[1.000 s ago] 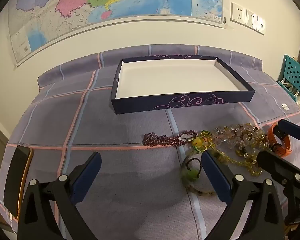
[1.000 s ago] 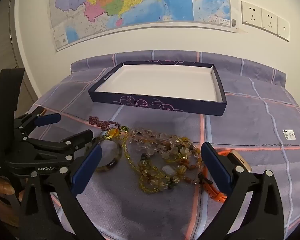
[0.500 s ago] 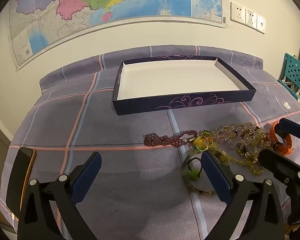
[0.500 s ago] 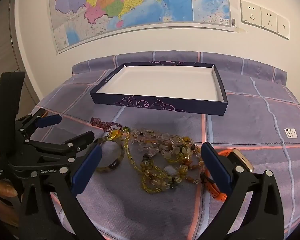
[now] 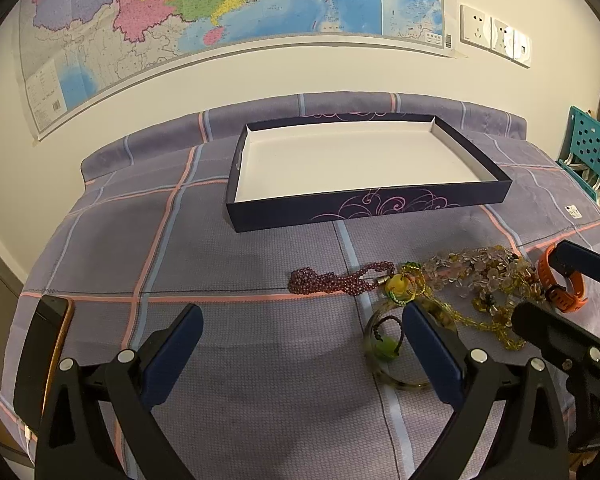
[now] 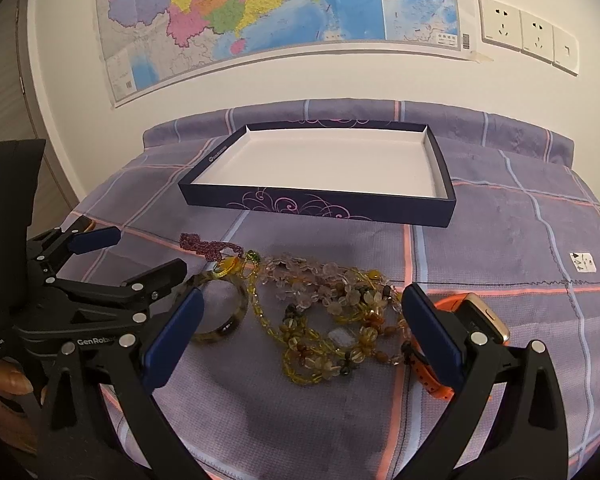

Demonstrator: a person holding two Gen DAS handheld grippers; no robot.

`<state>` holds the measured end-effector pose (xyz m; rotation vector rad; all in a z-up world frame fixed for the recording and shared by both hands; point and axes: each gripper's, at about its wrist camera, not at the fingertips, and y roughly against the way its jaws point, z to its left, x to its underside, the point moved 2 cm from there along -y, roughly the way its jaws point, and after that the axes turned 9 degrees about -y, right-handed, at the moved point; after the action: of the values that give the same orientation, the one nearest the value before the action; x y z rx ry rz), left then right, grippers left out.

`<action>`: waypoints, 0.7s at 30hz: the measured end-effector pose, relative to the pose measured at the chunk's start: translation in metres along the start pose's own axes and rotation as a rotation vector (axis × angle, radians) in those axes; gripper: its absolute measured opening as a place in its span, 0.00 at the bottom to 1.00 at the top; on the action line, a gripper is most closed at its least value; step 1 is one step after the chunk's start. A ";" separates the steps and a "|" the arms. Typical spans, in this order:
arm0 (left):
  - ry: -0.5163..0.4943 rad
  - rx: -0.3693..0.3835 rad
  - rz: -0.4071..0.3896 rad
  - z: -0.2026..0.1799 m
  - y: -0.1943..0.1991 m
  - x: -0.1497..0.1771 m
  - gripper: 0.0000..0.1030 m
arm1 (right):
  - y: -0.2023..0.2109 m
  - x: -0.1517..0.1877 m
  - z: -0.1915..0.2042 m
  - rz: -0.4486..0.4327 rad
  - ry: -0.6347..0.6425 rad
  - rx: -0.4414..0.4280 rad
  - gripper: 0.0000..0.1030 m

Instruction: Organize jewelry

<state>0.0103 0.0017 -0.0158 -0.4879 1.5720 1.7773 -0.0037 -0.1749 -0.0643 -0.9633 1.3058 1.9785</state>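
While both spread wide, left claw (image 5: 300, 344) and right claw (image 6: 300, 324) hover low.

My left gripper (image 5: 302, 344) hangs wide open above the plaid cloth (image 5: 220, 272). Just beyond its right finger lies a bangle (image 5: 396, 376); a maroon bead necklace (image 5: 340, 280) ahead, dark tray (image 5: 364, 208) farther.

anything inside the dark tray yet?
No. The tray shows only its bare white floor in both views. A thin strip behind the near wall is hidden, so that part is unconfirmed.
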 end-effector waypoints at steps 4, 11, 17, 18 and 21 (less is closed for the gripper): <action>-0.001 0.000 0.000 0.000 0.000 0.000 0.93 | 0.001 0.000 -0.001 -0.001 -0.004 -0.002 0.95; -0.001 0.001 0.002 0.000 0.001 -0.001 0.93 | 0.001 -0.002 -0.002 0.005 -0.013 -0.004 0.95; -0.003 0.001 0.002 0.000 0.000 -0.002 0.93 | 0.000 -0.002 -0.003 0.003 -0.017 -0.005 0.95; -0.004 0.002 0.002 0.000 0.001 -0.003 0.93 | 0.001 -0.002 -0.003 0.006 -0.015 -0.005 0.95; -0.003 0.001 0.002 0.000 0.001 -0.003 0.93 | 0.000 -0.002 -0.003 0.006 -0.016 -0.005 0.95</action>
<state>0.0119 0.0007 -0.0132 -0.4827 1.5718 1.7773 -0.0020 -0.1782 -0.0636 -0.9450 1.2964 1.9911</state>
